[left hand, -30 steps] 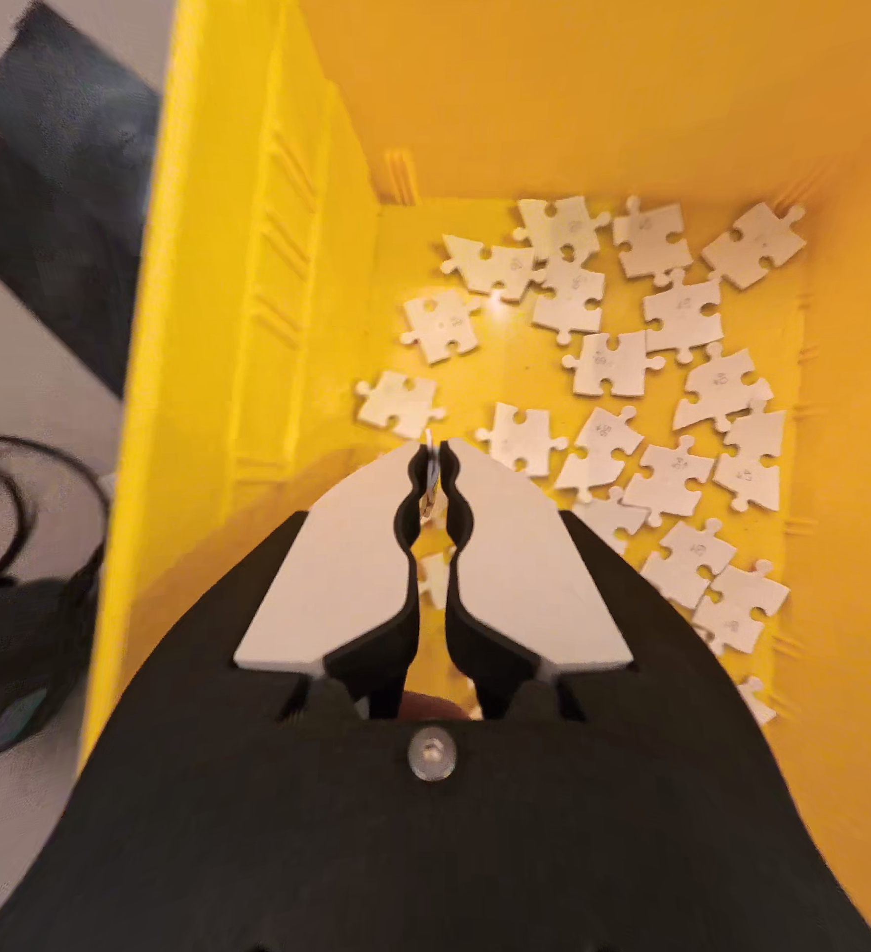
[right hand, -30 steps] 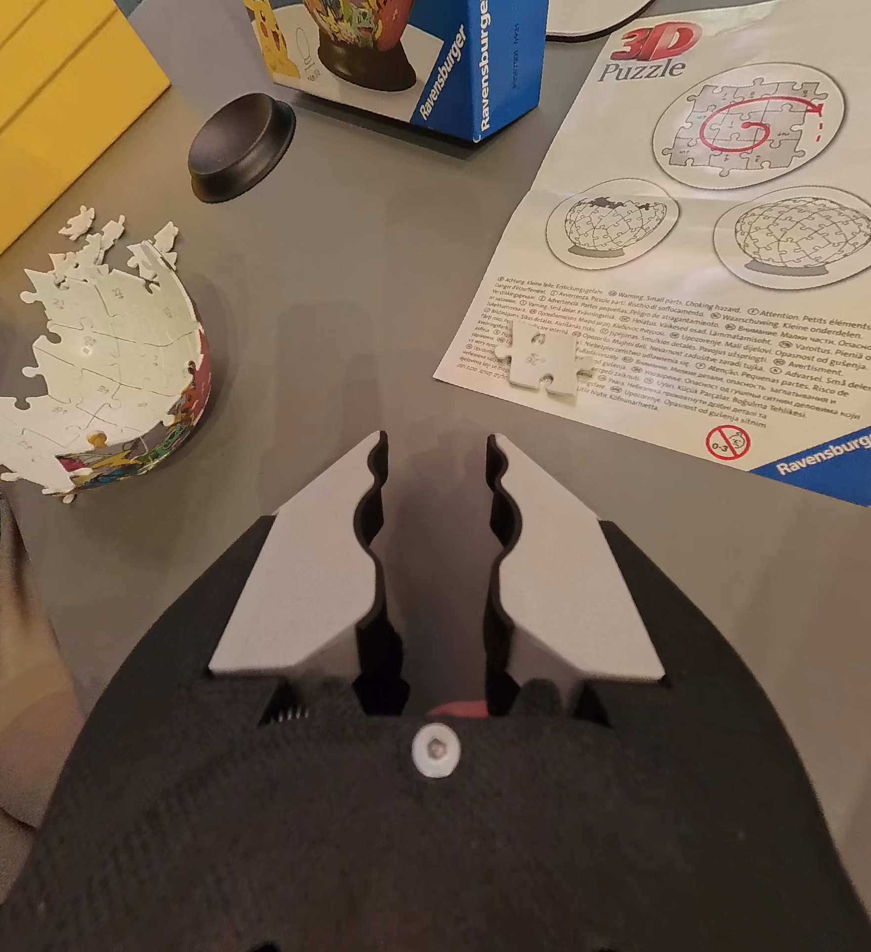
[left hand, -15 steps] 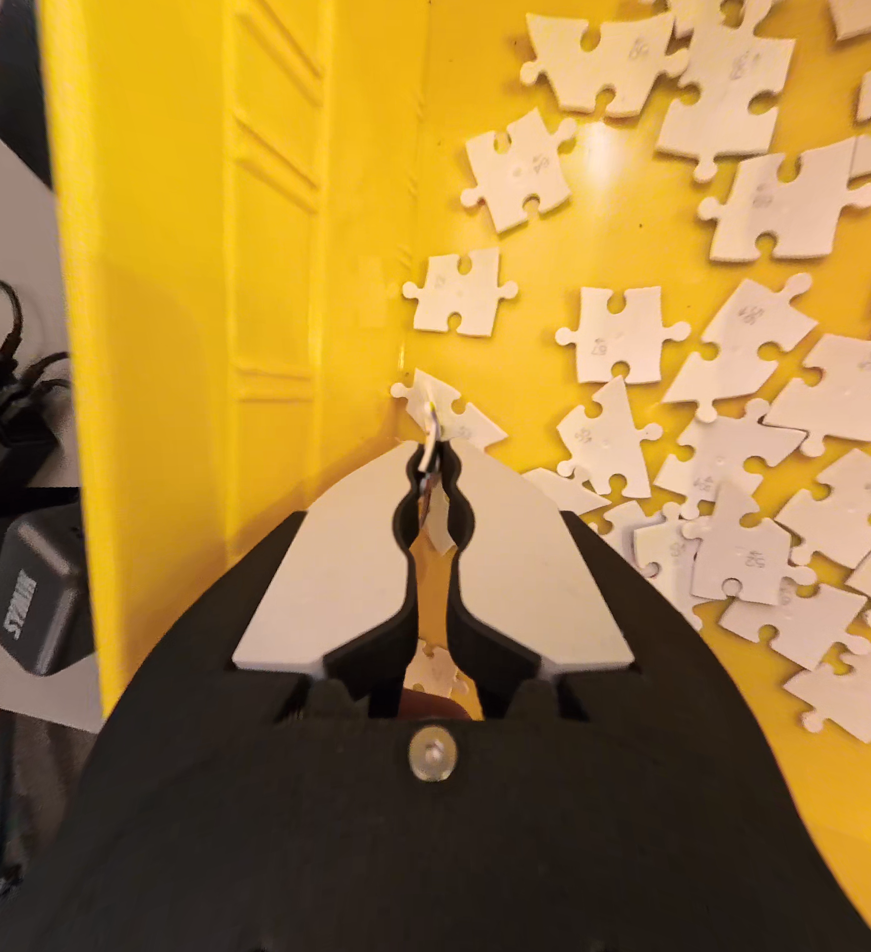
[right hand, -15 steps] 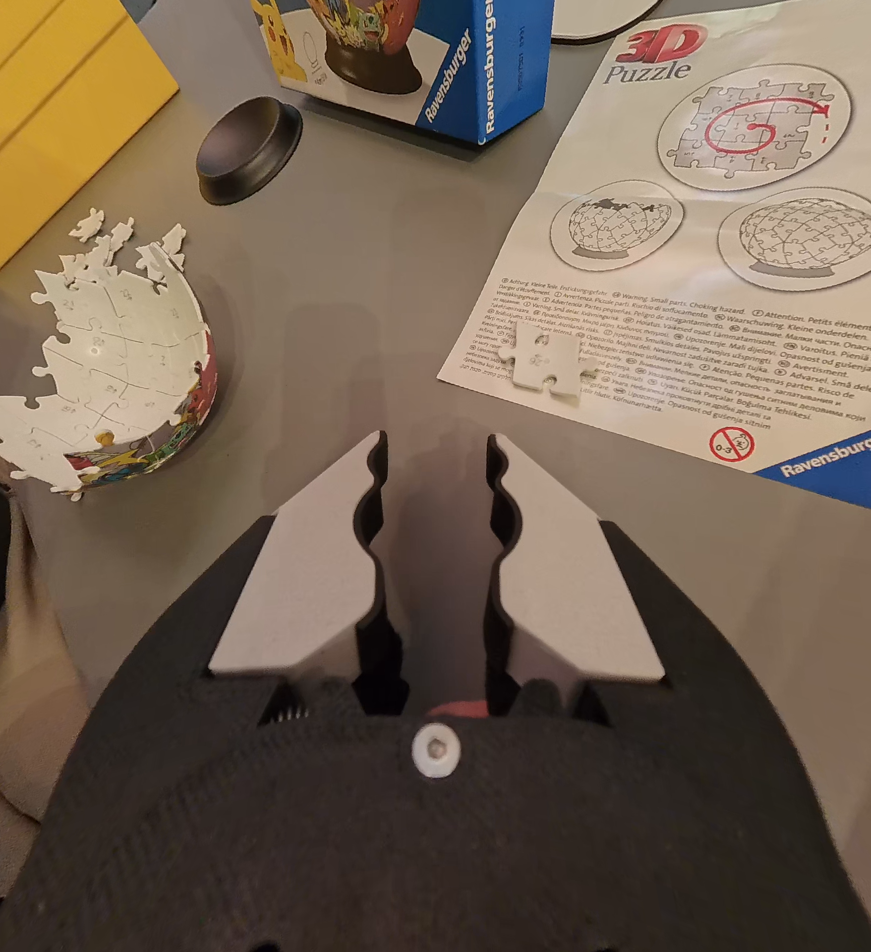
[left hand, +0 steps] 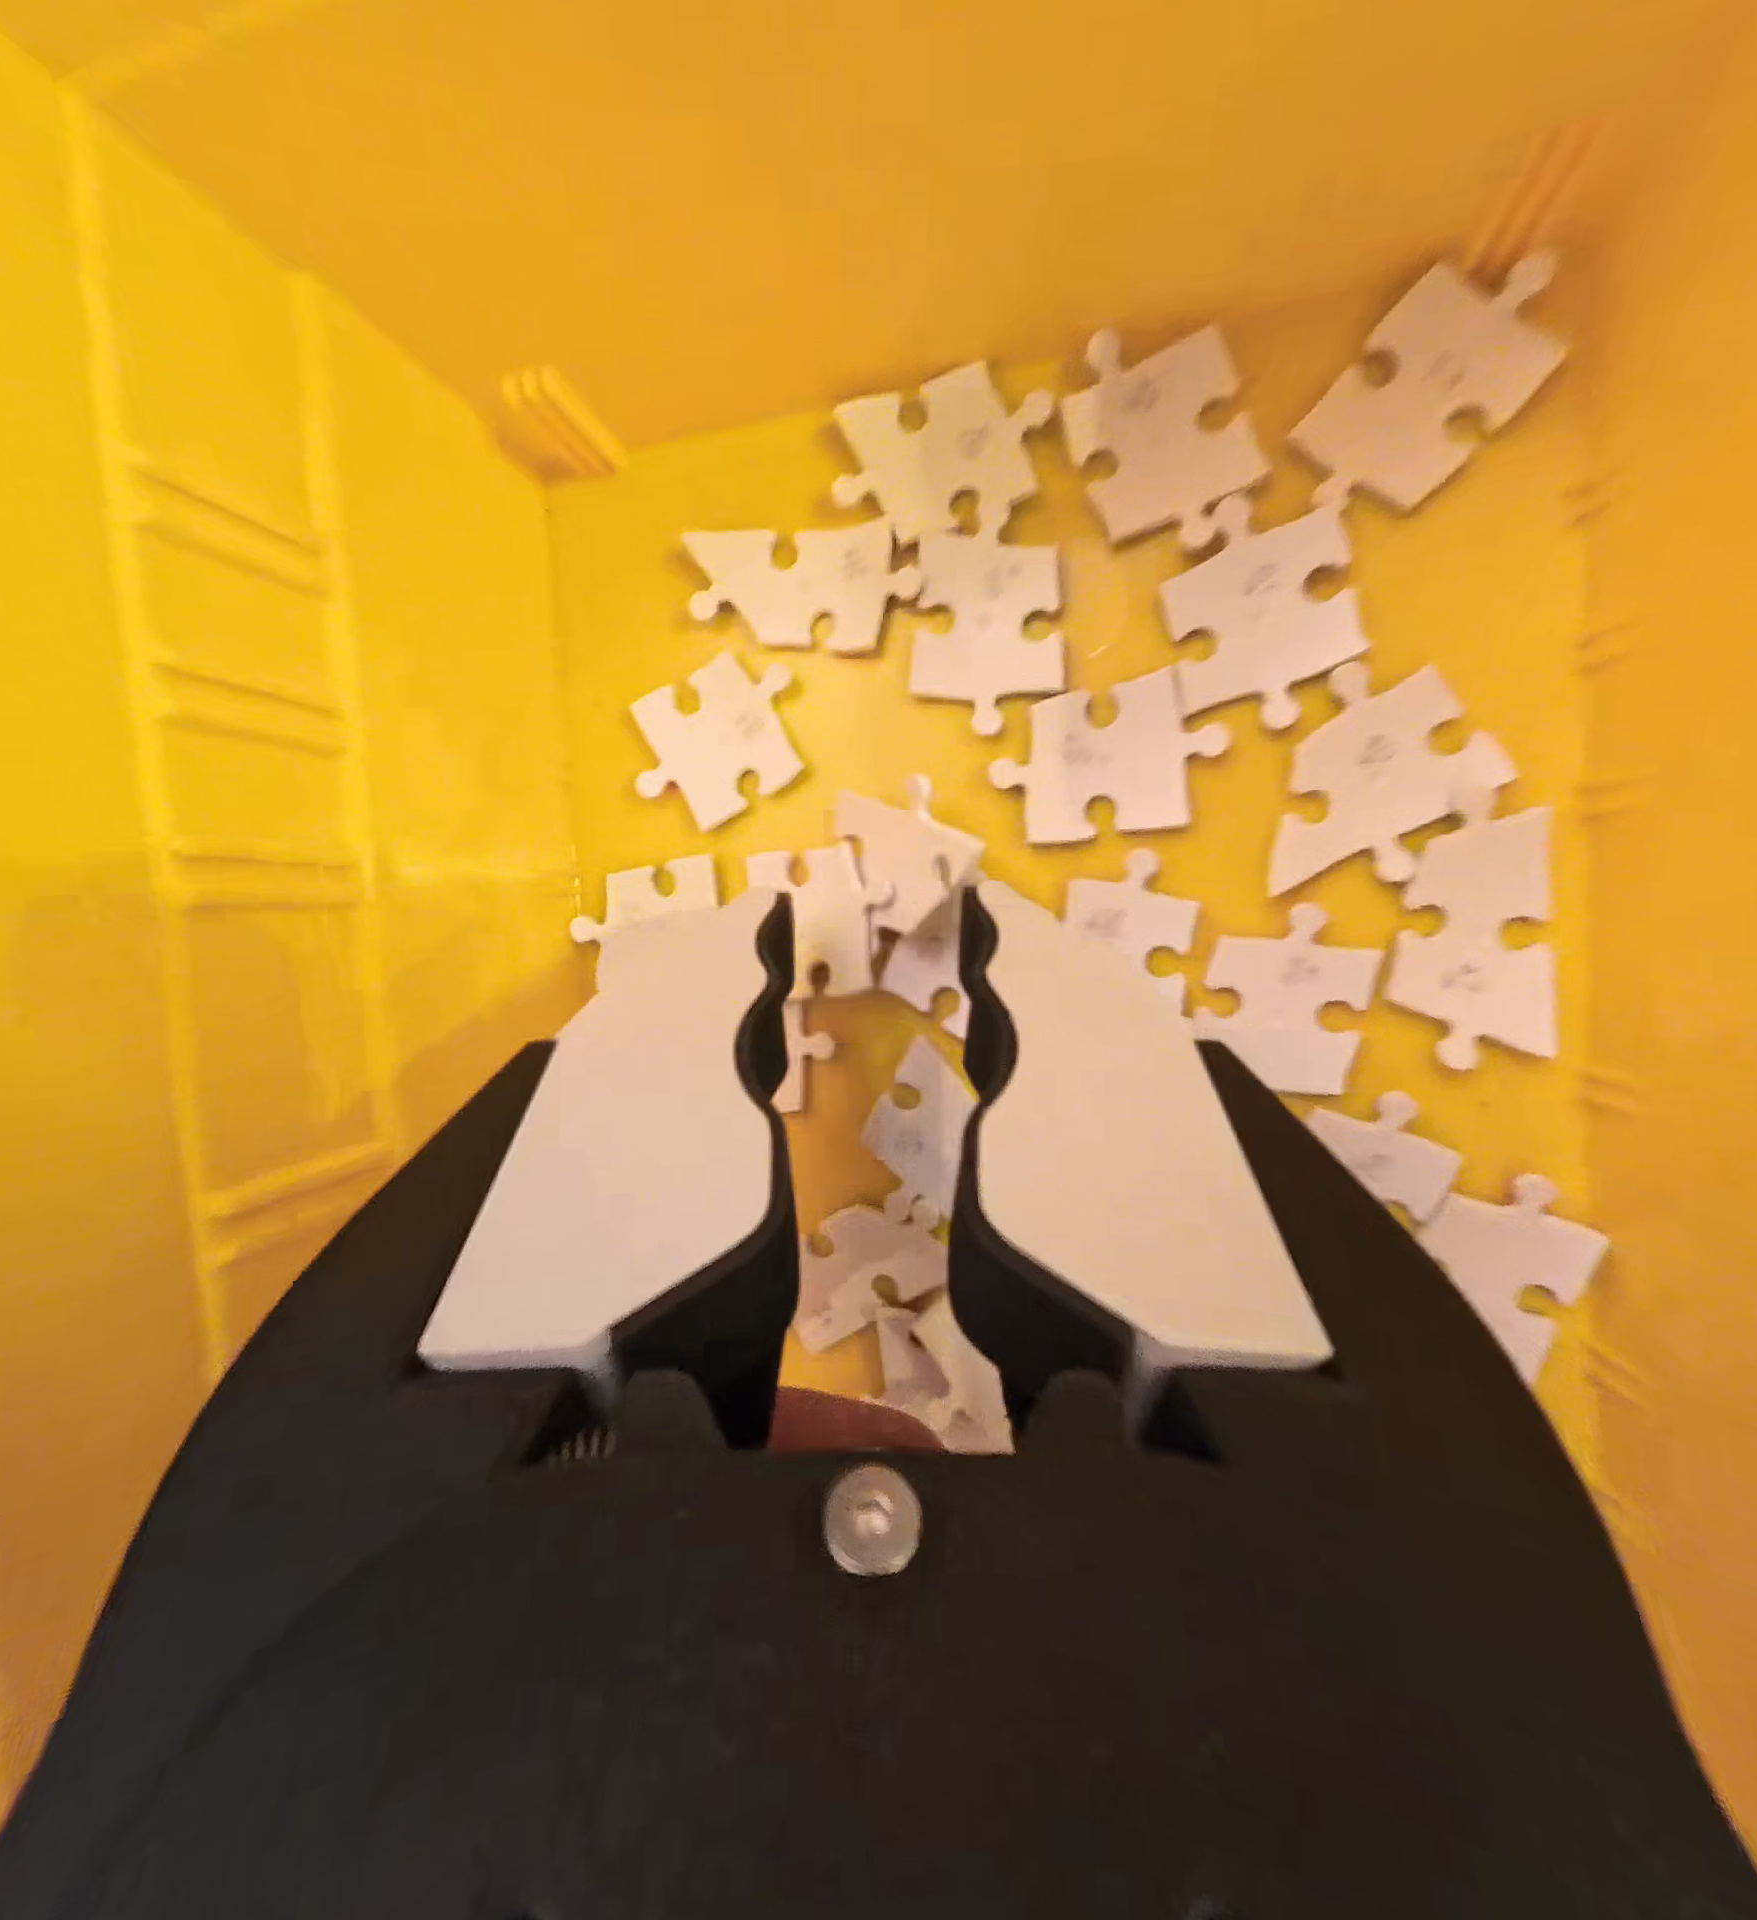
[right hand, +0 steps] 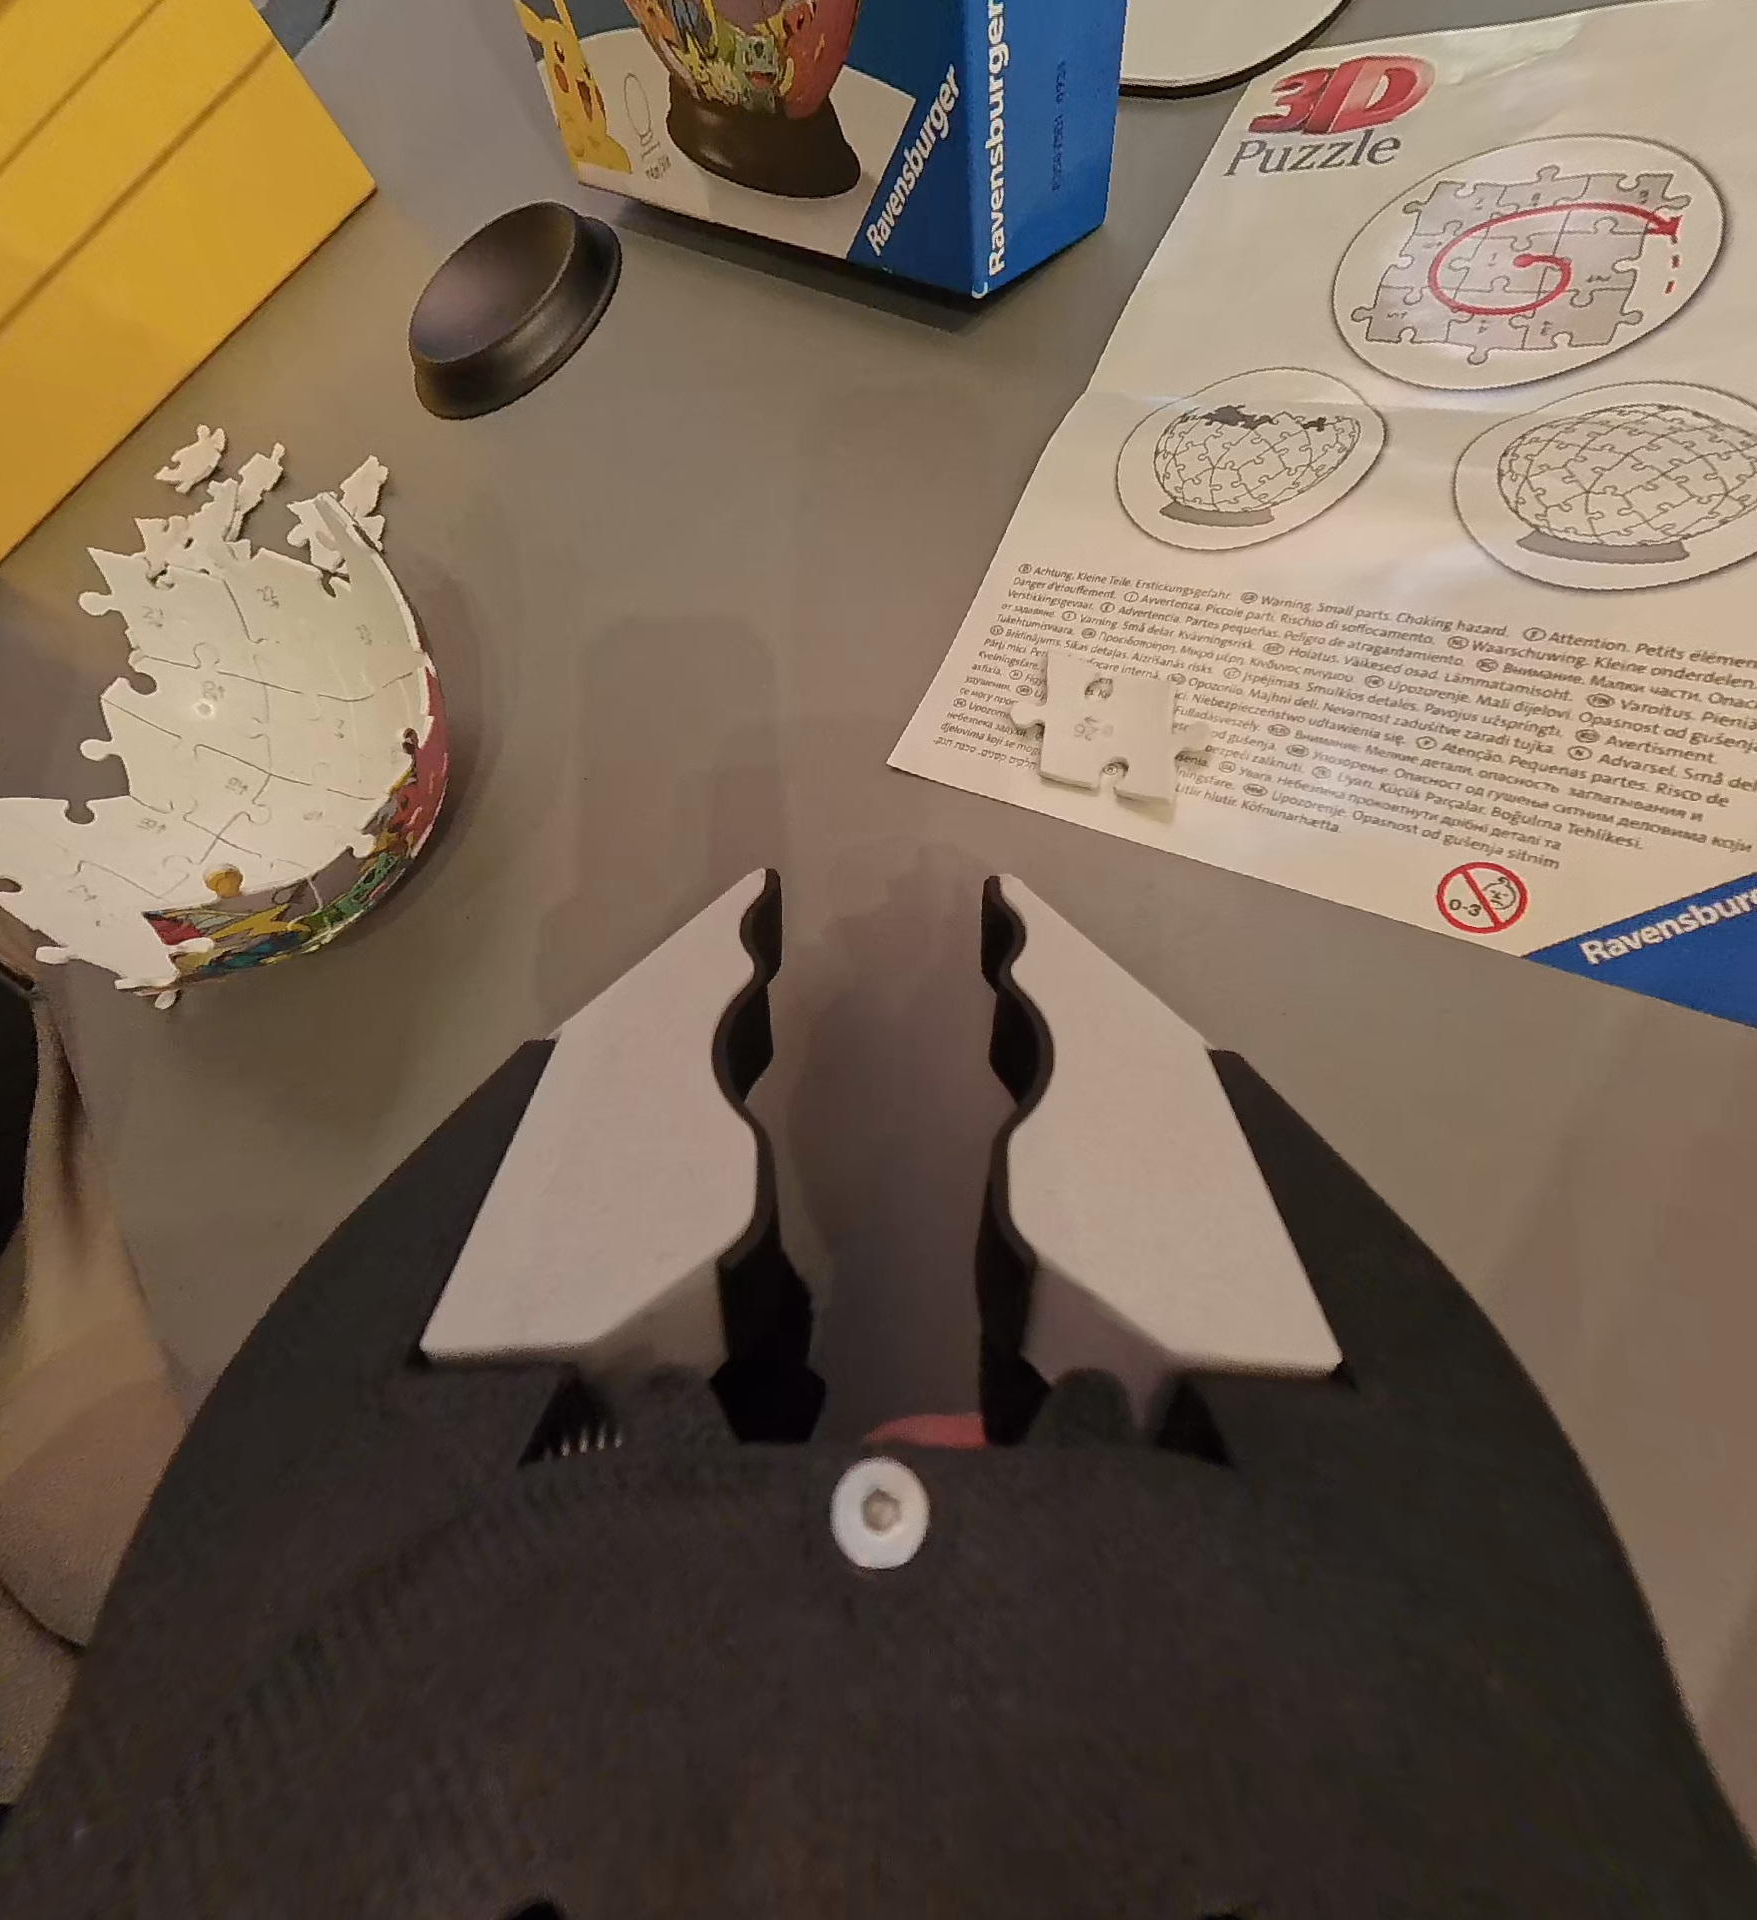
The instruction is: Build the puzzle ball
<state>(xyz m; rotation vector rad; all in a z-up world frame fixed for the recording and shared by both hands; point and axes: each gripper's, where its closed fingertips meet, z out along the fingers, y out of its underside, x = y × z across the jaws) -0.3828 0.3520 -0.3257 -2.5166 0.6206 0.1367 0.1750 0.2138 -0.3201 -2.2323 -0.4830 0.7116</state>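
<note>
One yellow bin holds roughly twenty white puzzle pieces. The table bears one half-built ball, one loose piece, one black stand, one box, one instruction sheet.

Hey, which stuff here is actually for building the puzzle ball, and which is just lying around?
For the job:
- half-built ball
- loose pieces in the yellow bin
- single piece on the instruction sheet
- black stand

Lying about:
- puzzle box
- beige cloth
</note>
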